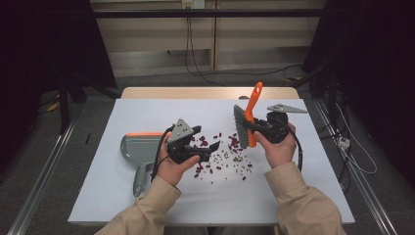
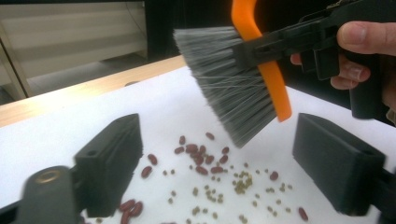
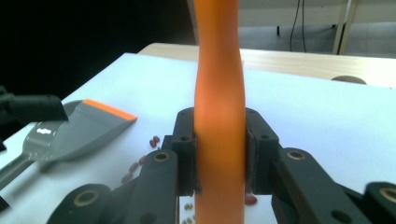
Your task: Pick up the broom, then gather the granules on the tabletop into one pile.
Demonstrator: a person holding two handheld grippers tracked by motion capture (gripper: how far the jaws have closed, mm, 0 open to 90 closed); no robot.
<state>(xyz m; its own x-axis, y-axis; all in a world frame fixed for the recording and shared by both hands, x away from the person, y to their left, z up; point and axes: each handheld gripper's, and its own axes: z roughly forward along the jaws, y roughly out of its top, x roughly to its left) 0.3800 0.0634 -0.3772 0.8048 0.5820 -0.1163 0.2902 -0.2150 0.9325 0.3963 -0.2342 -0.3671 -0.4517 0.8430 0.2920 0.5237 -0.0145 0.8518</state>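
The right gripper [image 1: 255, 128] clenches its fingers on the brush [image 1: 243, 125], lifted above scattered beans [image 1: 222, 154] on the table [image 1: 147, 110]. The left gripper [image 1: 208, 147], fingers released, hovers between the dustpan [image 1: 137, 147] and the beans.

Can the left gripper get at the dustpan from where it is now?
Probably yes. The left gripper has open, empty fingers, and the dustpan lies flat just beside it with its handle free. The brush sits off in the right gripper.

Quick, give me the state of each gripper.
Left gripper: open, nothing between its jaws.
Right gripper: closed on the brush by its orange handle.
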